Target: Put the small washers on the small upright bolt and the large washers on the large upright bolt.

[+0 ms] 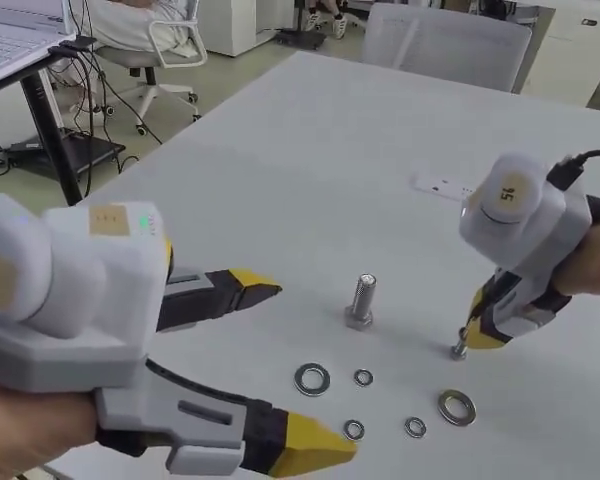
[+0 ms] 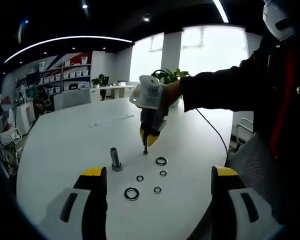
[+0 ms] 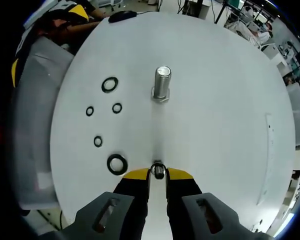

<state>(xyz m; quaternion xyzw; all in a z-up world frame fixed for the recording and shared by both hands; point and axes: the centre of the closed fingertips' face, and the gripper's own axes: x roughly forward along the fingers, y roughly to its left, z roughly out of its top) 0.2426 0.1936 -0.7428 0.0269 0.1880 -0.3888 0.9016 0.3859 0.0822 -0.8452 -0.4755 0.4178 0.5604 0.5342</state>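
Nearest, the left gripper [image 1: 313, 370] hovers wide open over five washers [image 1: 354, 430] by the table's [image 1: 310, 150] near edge. Thin and flat, they may skid from a pinch. Beyond, the right gripper [image 3: 158, 175], angled down, clamps the small bolt [image 1: 459, 348]; a crooked release could topple it. The large bolt [image 1: 361, 300] stands farther in.

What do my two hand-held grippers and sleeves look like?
Both the left hand-held gripper and right hand-held gripper have white-and-grey bodies and black jaws with yellow tips. The left one carries a green light and a tan square sticker; the right one a round tan numbered sticker and a black cable. The right arm's sleeve is dark.
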